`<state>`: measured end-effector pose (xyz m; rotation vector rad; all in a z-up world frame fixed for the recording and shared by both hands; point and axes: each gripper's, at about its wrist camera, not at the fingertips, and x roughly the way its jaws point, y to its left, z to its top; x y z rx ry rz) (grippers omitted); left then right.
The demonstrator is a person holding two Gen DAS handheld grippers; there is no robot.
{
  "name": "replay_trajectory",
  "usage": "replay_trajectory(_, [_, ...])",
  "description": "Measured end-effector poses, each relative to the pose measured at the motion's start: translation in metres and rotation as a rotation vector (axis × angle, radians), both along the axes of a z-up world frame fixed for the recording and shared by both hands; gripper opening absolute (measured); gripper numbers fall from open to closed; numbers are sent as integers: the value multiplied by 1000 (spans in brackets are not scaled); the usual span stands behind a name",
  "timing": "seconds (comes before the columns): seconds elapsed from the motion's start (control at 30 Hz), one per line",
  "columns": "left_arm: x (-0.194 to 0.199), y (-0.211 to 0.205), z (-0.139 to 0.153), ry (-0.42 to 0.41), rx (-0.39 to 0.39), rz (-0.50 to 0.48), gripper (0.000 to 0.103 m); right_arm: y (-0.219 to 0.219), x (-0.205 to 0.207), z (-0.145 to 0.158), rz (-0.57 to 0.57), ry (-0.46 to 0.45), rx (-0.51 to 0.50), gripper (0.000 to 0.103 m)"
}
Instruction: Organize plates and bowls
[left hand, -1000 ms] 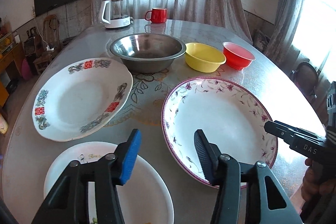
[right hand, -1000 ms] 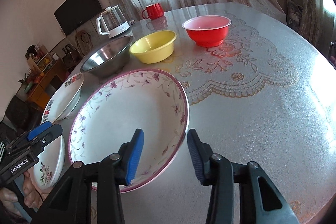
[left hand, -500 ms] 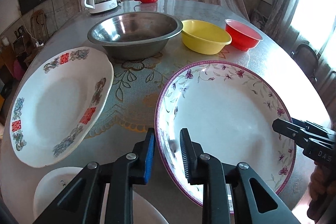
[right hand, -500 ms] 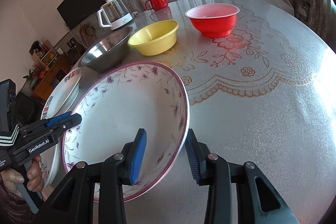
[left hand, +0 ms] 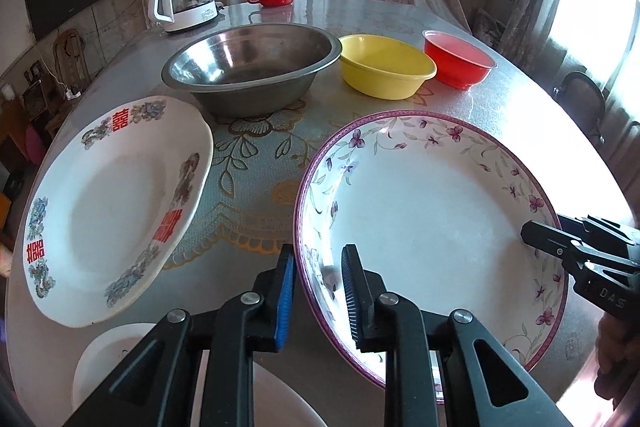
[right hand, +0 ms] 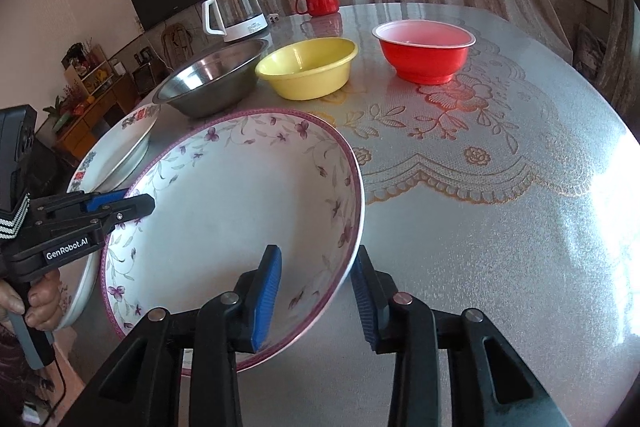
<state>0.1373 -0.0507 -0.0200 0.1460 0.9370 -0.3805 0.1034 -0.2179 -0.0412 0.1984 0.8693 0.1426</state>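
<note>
- Plainly, the counter (right hand: 500, 187) is crowded, and the largest risk lies with the floral plate (left hand: 432, 211), which sits at the near middle of the counter with its rim taken from two opposite sides.
- The left gripper (left hand: 318, 291) is seen with narrow jaws clamped across the plate's left rim, one pad outside and one inside; if the rim is only pinched near its edge, the glazed surface could be let slip once weight is taken.
- The right gripper (right hand: 316, 287) is seen with its jaws closing, the right rim lying between them but a gap left at the inner pad; if the plate is raised before that side is seated, it could be tipped and dropped.
- The red-character plate (left hand: 108, 203) lies just beside the floral one on the left, and could be knocked if the load is swung that way unevenly.
- A plain white plate (left hand: 120, 359) is partly hidden under the left gripper near the counter's edge and could be clipped.
- The steel bowl (left hand: 252, 67), yellow bowl (left hand: 384, 71) and red bowl (left hand: 456, 63) stand farther back, well apart from the grip, and are judged less exposed.
</note>
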Motion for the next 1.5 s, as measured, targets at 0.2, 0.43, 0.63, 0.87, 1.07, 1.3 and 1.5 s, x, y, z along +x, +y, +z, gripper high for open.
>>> replay_trajectory(0.2, [-9,0,3,-14,-1,15,23,-10,-1,-1,1,6,34,21])
replay_trajectory(0.43, [-24,-4,3,2,-41,7,23,-21,0,-1,-13,19,60,21])
replay_trajectory(0.63, [-42,-2,2,-27,-34,18,23,-23,-8,1,1,25,40,21])
replay_trajectory(0.87, [-56,5,2,-31,-49,15,23,-18,-26,2,24,36,57,19])
replay_trajectory(1.07, [-69,5,2,-39,-64,10,23,-19,-45,1,26,49,59,18])
replay_trajectory(1.3, [-77,4,1,-62,-63,18,23,-17,-48,3,1,50,26,18])
replay_trajectory(1.5, [-85,4,0,-75,-69,25,23,-13,-49,4,4,61,4,22])
